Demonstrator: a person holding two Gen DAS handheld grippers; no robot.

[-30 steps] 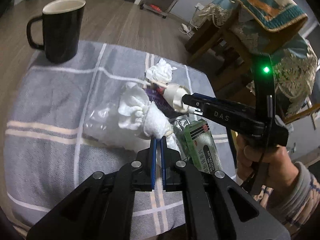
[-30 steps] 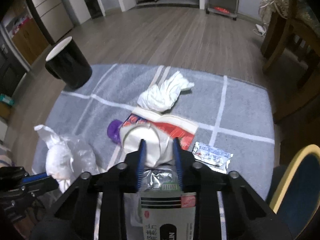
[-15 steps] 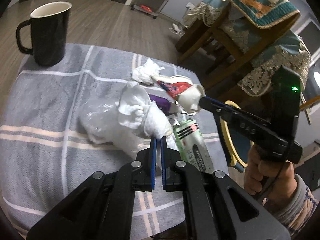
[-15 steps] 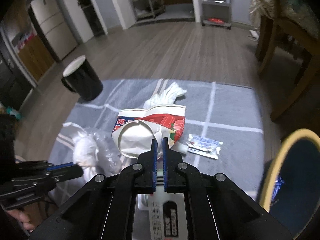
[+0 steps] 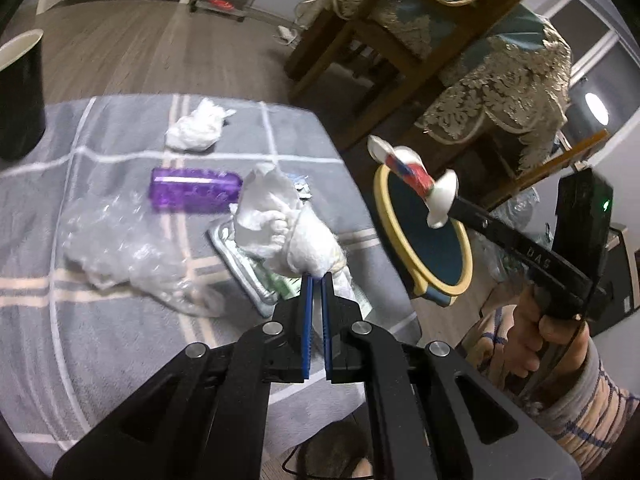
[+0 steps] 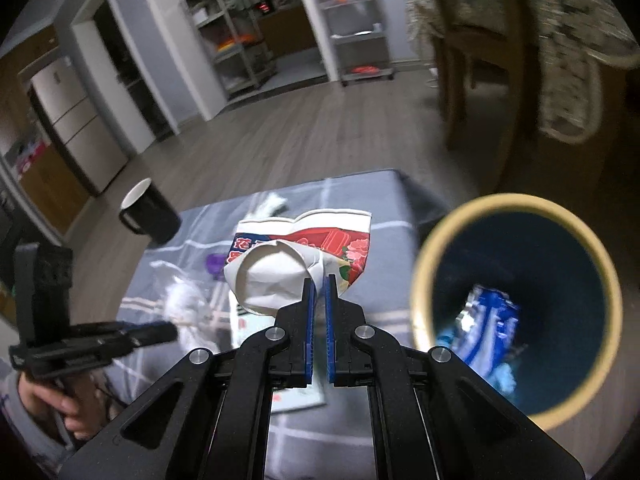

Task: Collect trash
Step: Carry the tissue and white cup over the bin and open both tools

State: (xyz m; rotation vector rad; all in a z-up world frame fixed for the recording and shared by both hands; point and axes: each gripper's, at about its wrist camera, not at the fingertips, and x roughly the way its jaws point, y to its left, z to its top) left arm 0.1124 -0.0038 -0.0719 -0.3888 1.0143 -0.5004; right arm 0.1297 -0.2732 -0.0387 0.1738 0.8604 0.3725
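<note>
Paper cup [image 6: 276,276] pinched in right claw [image 6: 319,280]

Grey checked tablecloth [image 5: 120,360] with black mug [image 6: 150,214], crumpled tissue [image 5: 198,130], purple box [image 5: 194,196], foil packet [image 5: 240,268].

Grey wood-plank floor [image 6: 304,136], metal shelving [image 6: 228,40], wooden chair [image 5: 360,64], grey walls.
</note>
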